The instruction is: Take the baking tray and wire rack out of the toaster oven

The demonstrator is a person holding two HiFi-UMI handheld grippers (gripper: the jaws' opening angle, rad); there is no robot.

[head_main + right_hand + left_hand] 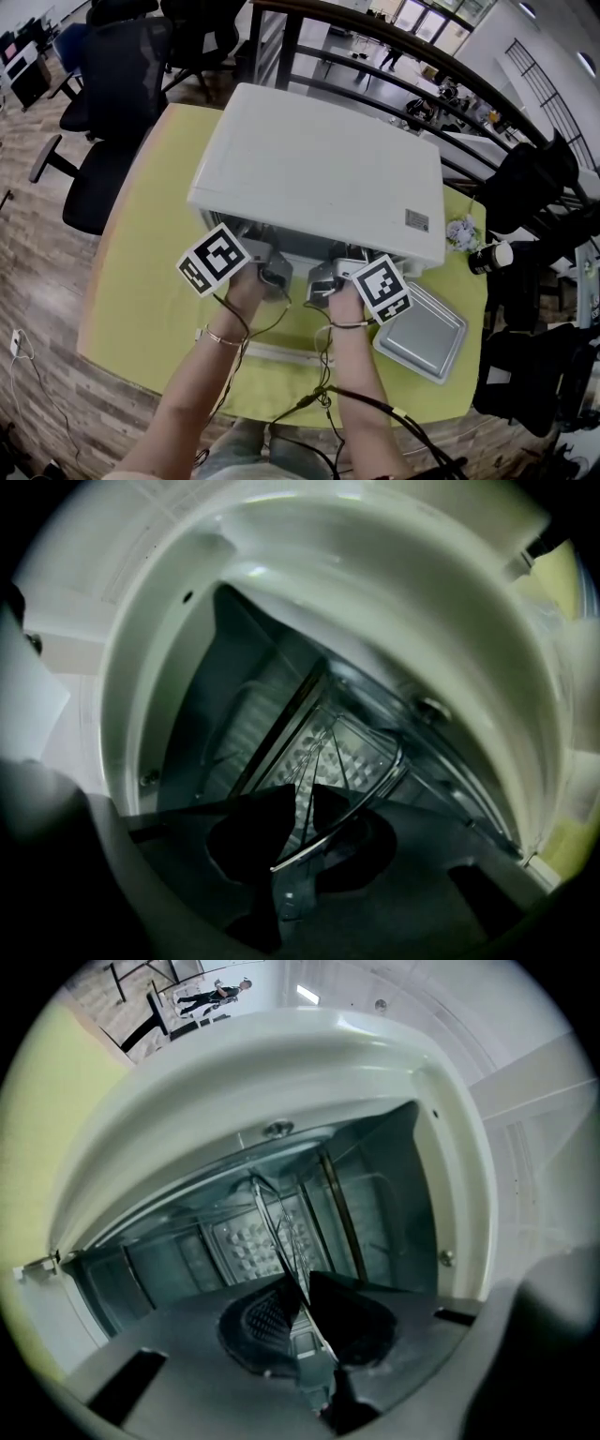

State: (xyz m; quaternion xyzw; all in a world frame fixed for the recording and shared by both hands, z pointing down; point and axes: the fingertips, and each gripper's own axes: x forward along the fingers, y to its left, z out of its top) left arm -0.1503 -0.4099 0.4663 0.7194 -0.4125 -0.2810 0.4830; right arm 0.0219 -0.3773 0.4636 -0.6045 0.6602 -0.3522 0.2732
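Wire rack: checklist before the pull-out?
1. Left gripper shut on wire rack front wire: ok.
2. Right gripper shut on the same wire: ok.
3. Toaster oven mouth open ahead of both grippers: ok.
4. Baking tray already out, lying on the table right of the oven: ok.
5. Rack free in its side rails: cannot tell.

Black office chairs [117, 89] stand at ten o'clock of the yellow-green table [145, 281] (wood floor [42, 314] beneath), dark railing [287, 42] at one o'clock.
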